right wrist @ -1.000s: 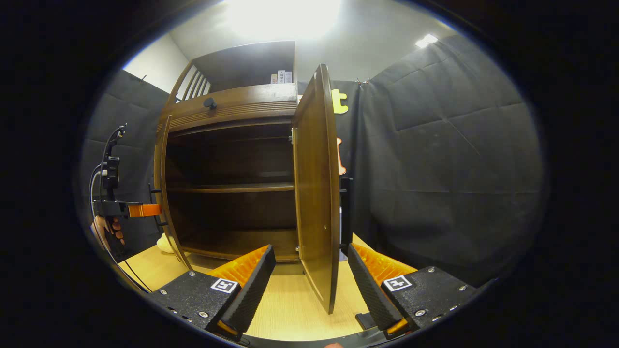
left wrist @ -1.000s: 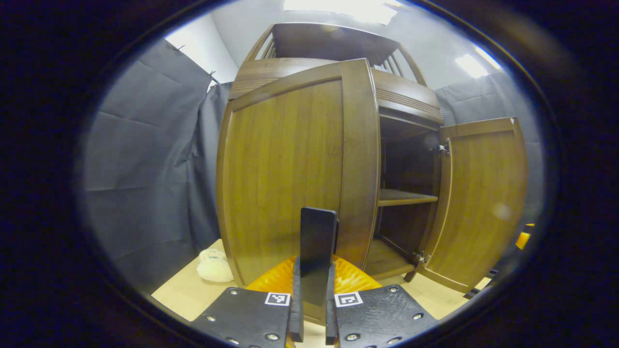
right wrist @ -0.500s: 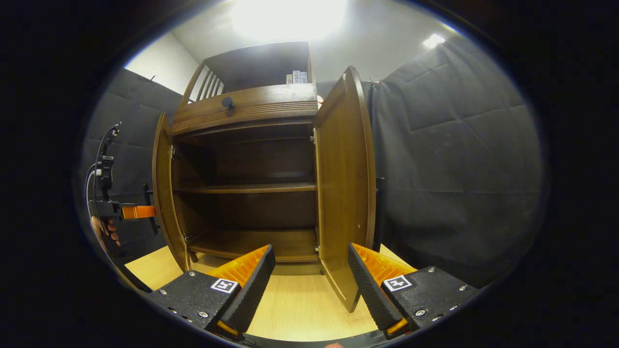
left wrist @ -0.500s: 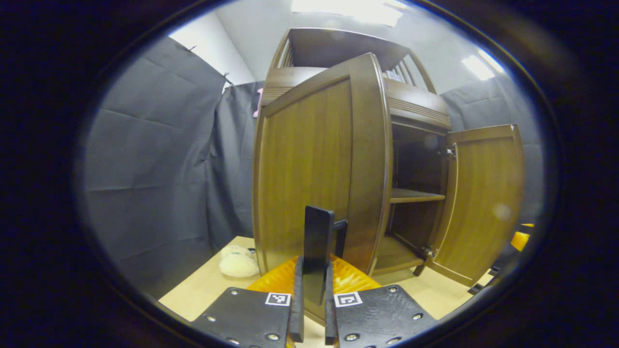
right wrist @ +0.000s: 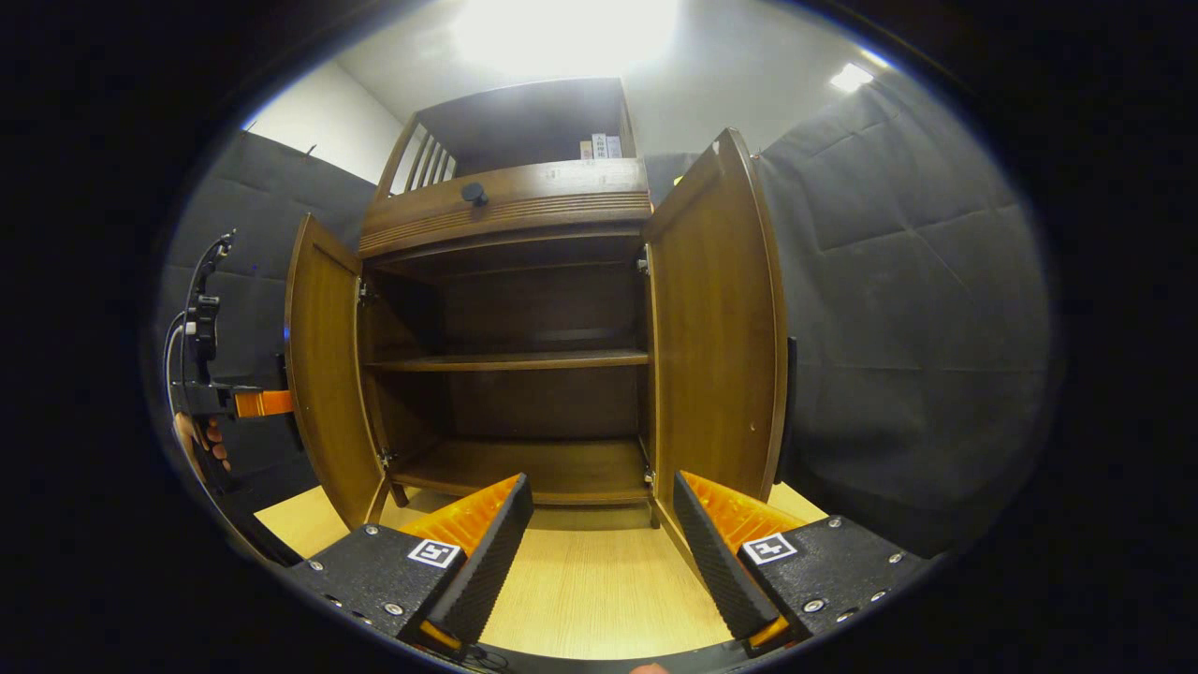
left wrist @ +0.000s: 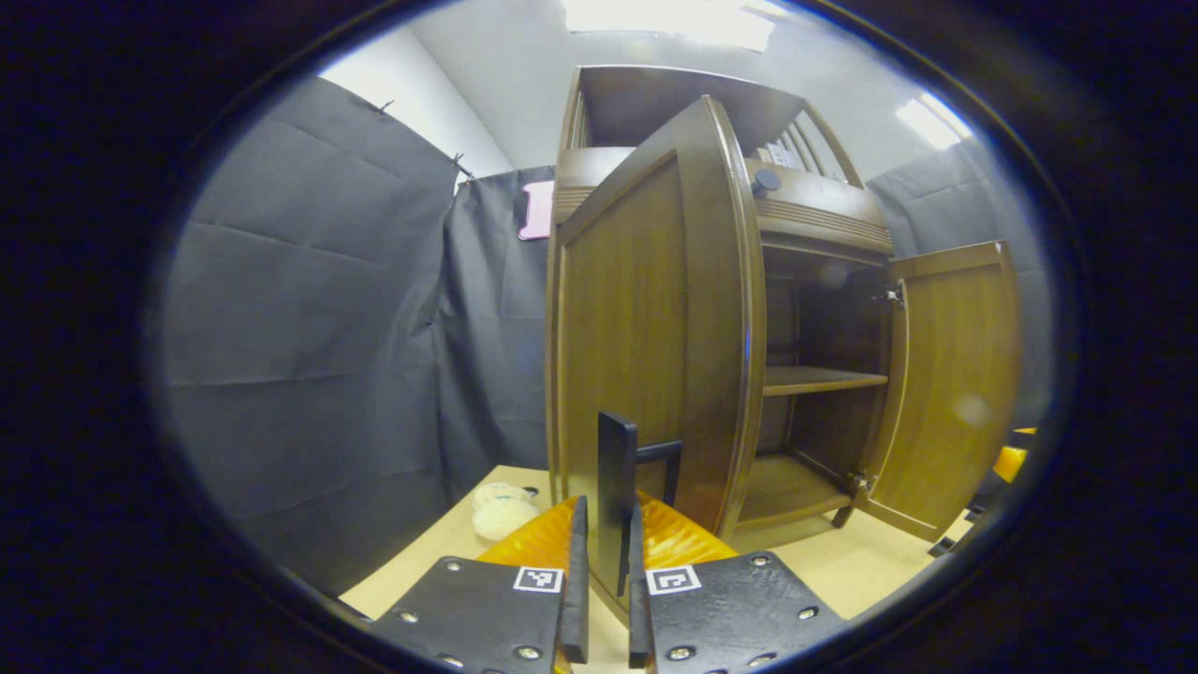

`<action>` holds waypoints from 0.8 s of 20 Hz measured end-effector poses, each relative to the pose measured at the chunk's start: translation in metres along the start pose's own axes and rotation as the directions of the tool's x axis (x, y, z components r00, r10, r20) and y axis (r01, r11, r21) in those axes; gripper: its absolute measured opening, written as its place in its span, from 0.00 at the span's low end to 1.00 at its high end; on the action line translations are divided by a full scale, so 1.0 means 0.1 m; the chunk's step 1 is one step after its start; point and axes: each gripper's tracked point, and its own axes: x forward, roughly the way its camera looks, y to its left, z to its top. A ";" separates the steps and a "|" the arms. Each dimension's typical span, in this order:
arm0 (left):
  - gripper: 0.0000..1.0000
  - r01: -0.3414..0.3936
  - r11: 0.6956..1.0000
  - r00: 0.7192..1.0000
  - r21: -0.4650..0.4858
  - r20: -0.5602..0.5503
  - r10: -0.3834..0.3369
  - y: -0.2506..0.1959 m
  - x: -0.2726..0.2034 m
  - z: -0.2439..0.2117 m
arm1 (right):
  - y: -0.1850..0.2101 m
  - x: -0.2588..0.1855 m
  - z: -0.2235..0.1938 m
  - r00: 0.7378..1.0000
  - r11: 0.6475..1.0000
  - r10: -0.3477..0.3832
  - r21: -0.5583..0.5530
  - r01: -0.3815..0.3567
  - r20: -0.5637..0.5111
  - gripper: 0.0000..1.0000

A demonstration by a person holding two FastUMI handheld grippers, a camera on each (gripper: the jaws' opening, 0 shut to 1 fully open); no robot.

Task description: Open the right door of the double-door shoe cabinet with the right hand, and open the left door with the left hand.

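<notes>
The left gripper (left wrist: pixel 604 599) has its fingers clamped on the upright handle (left wrist: pixel 616 487) of the left door (left wrist: pixel 646 318), bottom centre; the right gripper (right wrist: pixel 604 552) hangs wide and empty.

Left gripper (left wrist: pixel 604 552): jaws clamped on the black bar handle (left wrist: pixel 616 496) of the left door (left wrist: pixel 646 318), door swung open. Right door (left wrist: pixel 955 374) open; shelf (left wrist: pixel 814 379) bare. White plush toy (left wrist: pixel 501 510) on tabletop (left wrist: pixel 440 552).

One cabinet (right wrist: pixel 510 211), two open doors (right wrist: pixel 323 365), two shelves (right wrist: pixel 510 360).
</notes>
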 end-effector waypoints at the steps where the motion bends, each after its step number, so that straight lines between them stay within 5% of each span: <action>1: 0.22 -0.004 1.000 1.000 0.000 0.005 0.004 0.05 -0.02 0.02 | 0.01 0.01 -0.01 1.000 1.000 0.003 0.000 -0.003 0.001 0.94; 16: 0.17 -0.183 0.983 0.983 0.030 0.014 0.183 0.95 -0.58 -0.01 | 0.13 -0.23 0.07 1.000 1.000 0.007 -0.004 -0.007 0.013 0.92</action>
